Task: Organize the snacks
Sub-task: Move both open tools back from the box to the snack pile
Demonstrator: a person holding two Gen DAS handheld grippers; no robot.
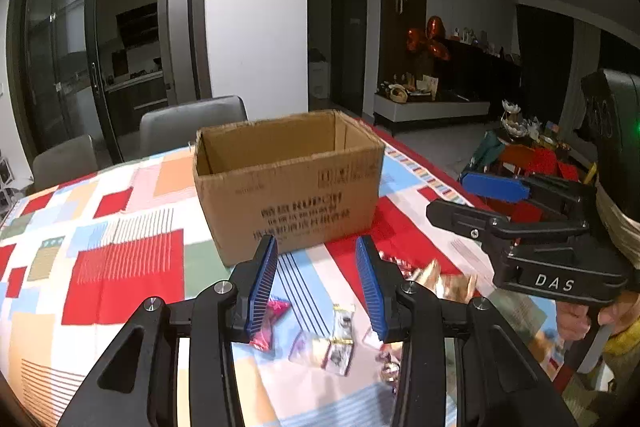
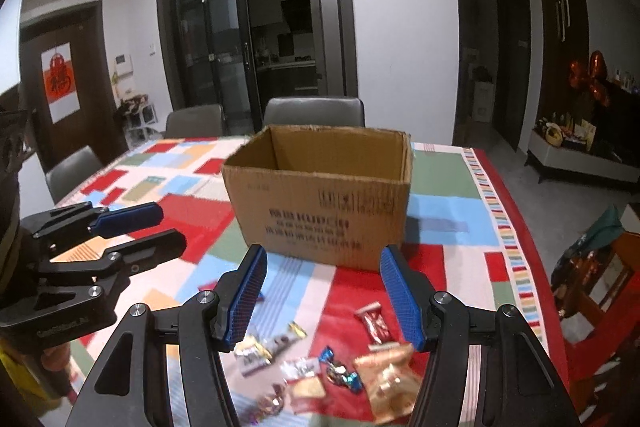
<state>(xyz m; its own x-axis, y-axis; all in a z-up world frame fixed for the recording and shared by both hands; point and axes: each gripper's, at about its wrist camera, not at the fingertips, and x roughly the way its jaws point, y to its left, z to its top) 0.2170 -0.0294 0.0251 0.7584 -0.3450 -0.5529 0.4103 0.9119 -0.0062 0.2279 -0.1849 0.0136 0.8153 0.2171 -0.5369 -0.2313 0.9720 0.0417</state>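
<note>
Room: dining area with dark sliding glass doors; three grey chairs (image 2: 314,111) are standing behind the table.
Surface: table (image 2: 448,187) is wearing a patchwork cloth in red, blue, green and white.
Box (image 2: 320,195): brown cardboard, one, top open, sitting mid-table; dark print on its front is blurring, unreadable.
Snacks (image 2: 340,367): small wrapped packets are lying loose on the cloth just in front of the box; red, blue, gold and pink wrappers showing; count uncertain through blur.
Left gripper (image 1: 316,287): blue pads are standing partly apart, gripping nothing, hovering over the snacks.
Right gripper (image 2: 324,295): jaws are standing apart, wider, gripping nothing; "DAS" is showing on its body.
</note>
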